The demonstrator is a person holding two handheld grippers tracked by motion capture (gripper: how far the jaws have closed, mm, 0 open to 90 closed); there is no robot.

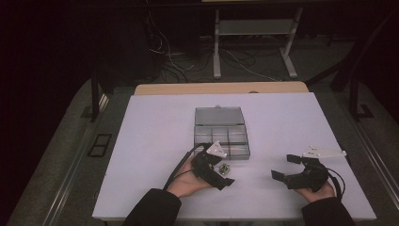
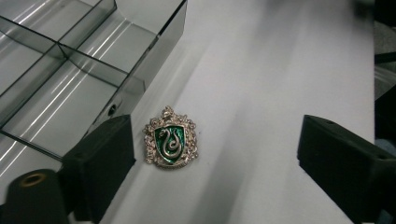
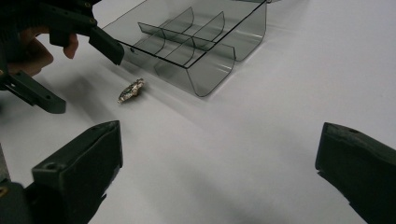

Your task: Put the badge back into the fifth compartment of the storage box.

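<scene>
Left gripper [image 2: 217, 158] spread around a badge [image 2: 171, 143] lying flat on the white table [image 1: 155, 122], just beside the box [image 1: 221, 132].

Badge: shield-shaped, silver metal with an ornate beaded rim, glossy green enamel centre bearing a silver snake; in the left gripper view its long axis runs crown-up, point toward the camera. It lies nearer one jaw; neither jaw touches it. Box: smoky clear plastic, smooth, divided into compartments, lid open. Right gripper [image 1: 287, 167] spread wide, well apart, holding nothing.
</scene>
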